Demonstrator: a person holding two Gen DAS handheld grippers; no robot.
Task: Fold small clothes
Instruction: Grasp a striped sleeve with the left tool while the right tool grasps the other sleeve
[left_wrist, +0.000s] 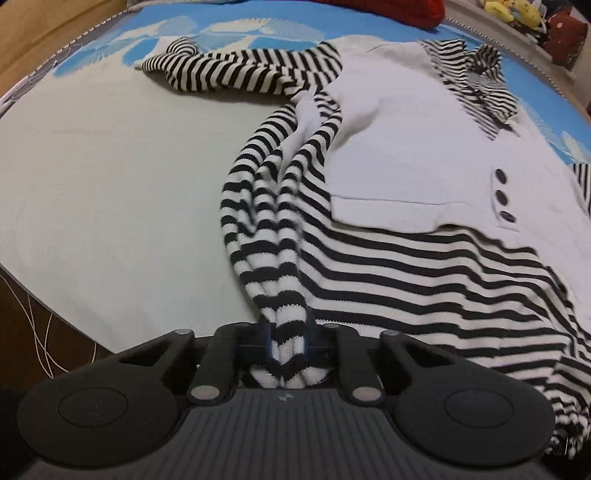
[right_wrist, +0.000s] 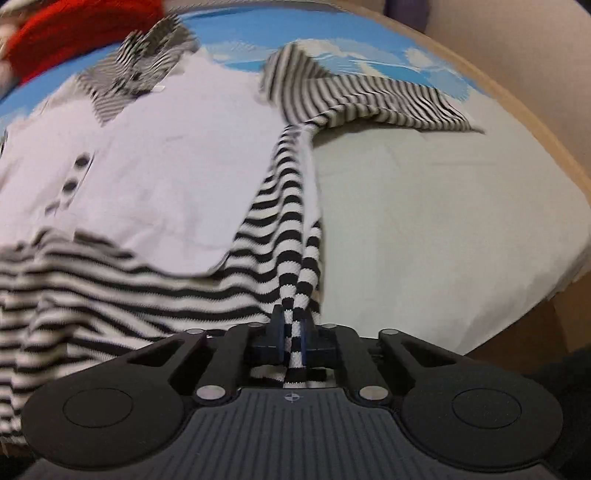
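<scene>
Both grippers clamp the striped hem corners.
Left gripper (left_wrist: 288, 345) and right gripper (right_wrist: 293, 345) pinch the sweater (left_wrist: 424, 177); its length runs toward 12 o'clock, collar farthest.

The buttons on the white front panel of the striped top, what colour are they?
Black: three dark oval buttons in a column on the white front panel, sharpest in the left wrist view.

1. I see a top (left_wrist: 388, 258) with black-and-white stripes and a plain white front panel (left_wrist: 406, 122).
2. Its buttons (left_wrist: 501, 196) are black.
3. The sheet (left_wrist: 110, 166) is pale grey-green, blue with white leaves beyond.
4. A red thing (left_wrist: 406, 9) lies behind.
</scene>
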